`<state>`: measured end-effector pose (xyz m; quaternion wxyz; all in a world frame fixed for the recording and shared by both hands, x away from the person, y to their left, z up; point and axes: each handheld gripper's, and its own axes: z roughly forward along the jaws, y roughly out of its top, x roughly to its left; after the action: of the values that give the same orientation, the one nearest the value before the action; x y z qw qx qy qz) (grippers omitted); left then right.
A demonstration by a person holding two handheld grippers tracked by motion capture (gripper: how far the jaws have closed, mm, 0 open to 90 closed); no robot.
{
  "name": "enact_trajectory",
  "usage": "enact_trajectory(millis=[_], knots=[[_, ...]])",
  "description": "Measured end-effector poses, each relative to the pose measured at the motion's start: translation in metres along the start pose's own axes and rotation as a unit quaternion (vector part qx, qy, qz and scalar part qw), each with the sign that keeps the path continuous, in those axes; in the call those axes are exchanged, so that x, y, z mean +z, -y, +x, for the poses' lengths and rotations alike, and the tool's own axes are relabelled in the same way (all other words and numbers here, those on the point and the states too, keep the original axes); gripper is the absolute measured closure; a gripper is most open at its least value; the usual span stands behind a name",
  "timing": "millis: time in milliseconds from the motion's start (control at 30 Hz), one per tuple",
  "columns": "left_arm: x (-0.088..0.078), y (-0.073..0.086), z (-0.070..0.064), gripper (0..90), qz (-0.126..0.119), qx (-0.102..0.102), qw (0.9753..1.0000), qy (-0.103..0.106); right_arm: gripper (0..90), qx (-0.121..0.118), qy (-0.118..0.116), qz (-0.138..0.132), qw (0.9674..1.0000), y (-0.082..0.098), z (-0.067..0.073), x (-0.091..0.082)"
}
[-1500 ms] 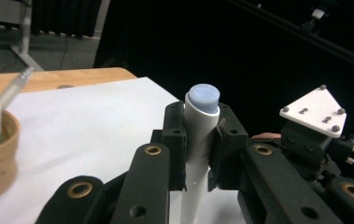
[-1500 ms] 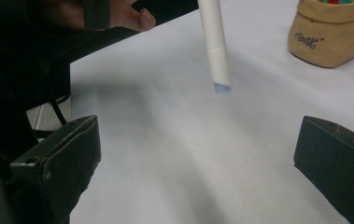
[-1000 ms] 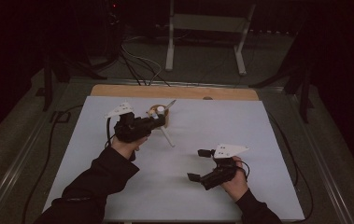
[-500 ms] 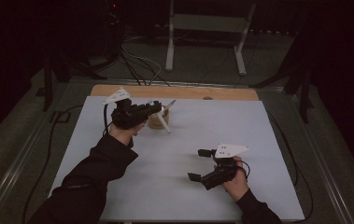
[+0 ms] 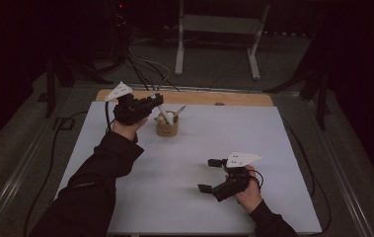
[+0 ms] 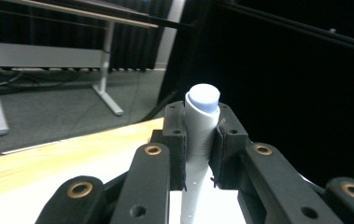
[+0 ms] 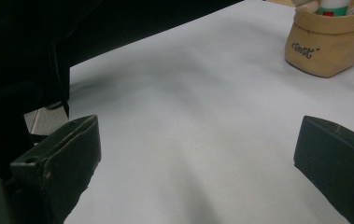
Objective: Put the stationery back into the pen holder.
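Now tan pot (image 5: 167, 129) holds pens; left tool (image 6: 201, 154) grips marker (image 6: 201, 126).

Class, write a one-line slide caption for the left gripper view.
Left tool shut on a white marker with a pale blue cap, above the table's wooden edge.

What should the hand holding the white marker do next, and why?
Probably lower it a little, straight into the tan cup. The left tool is shut on the marker, and in the high view it hangs right beside the cup, where other pens already stand. The right tool rests open on the table, out of the way.
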<state>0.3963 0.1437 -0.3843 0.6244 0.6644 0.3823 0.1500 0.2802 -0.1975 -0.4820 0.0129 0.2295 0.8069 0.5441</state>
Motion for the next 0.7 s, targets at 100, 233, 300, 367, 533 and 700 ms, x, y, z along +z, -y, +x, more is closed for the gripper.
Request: enact_trajectory(millis=[100, 233, 300, 367, 533, 700], knots=[[0.002, -0.003, 0.007, 79.1, -0.005, -0.004, 0.9999, -0.014, 0.7, 0.0, -0.003, 0.002, 1.0, 0.0, 0.0, 0.001], [0.005, -0.004, 0.016, 79.2, -0.011, -0.009, 0.9995, -0.028, 0.7, -0.001, -0.006, 0.003, 1.0, 0.0, 0.0, 0.001], [0.007, -0.004, 0.02, 79.2, -0.016, -0.013, 0.9992, -0.034, 0.8, 0.0, -0.008, 0.003, 1.0, 0.001, 0.0, 0.001], [0.009, -0.004, 0.023, 79.1, -0.018, -0.014, 0.9988, -0.043, 0.7, 0.001, -0.007, 0.003, 1.0, 0.001, 0.0, 0.001], [0.017, -0.003, 0.032, 79.1, -0.022, -0.034, 0.9976, -0.056, 0.8, 0.002, -0.009, 0.002, 1.0, 0.001, -0.001, 0.001], [0.025, -0.003, 0.038, 79.1, -0.024, -0.032, 0.9968, -0.069, 0.8, 0.002, -0.011, 0.004, 0.9999, 0.002, -0.001, 0.001]])
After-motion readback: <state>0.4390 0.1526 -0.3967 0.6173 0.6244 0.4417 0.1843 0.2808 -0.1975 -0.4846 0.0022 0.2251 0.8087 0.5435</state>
